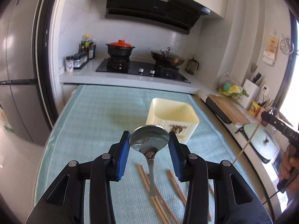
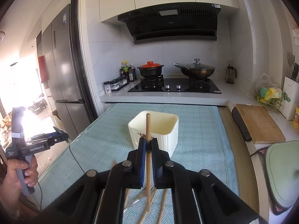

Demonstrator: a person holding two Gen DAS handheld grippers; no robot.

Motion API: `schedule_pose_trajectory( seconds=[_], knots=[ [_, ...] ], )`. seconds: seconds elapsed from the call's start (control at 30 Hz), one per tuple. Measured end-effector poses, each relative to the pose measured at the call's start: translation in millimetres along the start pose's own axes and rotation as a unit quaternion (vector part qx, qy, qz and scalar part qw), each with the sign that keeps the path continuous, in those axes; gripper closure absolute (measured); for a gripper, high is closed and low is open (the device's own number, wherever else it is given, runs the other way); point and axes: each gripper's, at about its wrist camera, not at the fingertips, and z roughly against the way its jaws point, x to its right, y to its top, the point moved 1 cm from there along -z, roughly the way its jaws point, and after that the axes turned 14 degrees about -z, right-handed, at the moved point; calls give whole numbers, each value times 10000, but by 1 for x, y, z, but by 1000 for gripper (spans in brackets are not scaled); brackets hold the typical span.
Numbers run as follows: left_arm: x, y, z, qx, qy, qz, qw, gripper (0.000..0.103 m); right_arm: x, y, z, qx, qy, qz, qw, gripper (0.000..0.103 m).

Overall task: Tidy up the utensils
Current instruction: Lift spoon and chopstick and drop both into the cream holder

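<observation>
The left tool (image 1: 149,140) is clamped on a spoon (image 1: 149,139), the right tool (image 2: 148,145) on a chopstick (image 2: 148,130), both raised for dropping into the holder (image 2: 155,128) at twelve o'clock.

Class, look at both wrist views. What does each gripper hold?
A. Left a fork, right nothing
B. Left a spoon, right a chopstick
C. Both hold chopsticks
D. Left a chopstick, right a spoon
B: the left gripper clamps the bowl of a metal spoon, and the right gripper is shut on a single wooden chopstick, both in front of the cream holder.
</observation>
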Motion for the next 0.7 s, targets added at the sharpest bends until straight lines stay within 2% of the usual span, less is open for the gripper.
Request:
schedule_pose_trajectory(
  seconds=[0.23, 0.4, 0.53, 0.7],
  knots=[
    [-13, 92, -34, 465, 27, -74, 9989, 62, -15, 79, -38, 615, -19, 29, 9981, 97],
    [-12, 140, -86, 562, -21, -77, 9984, 62, -19, 120, -88, 815, -66, 38, 9966, 97],
    [-9, 144, -148, 164, -105, -28, 9998, 62, -8, 126, -144, 501, -208, -71, 9985, 97],
    [-2, 122, -224, -565, -237, 20, 9981, 62, 27, 110, -218, -274, -474, -451, 9975, 97]
  ],
)
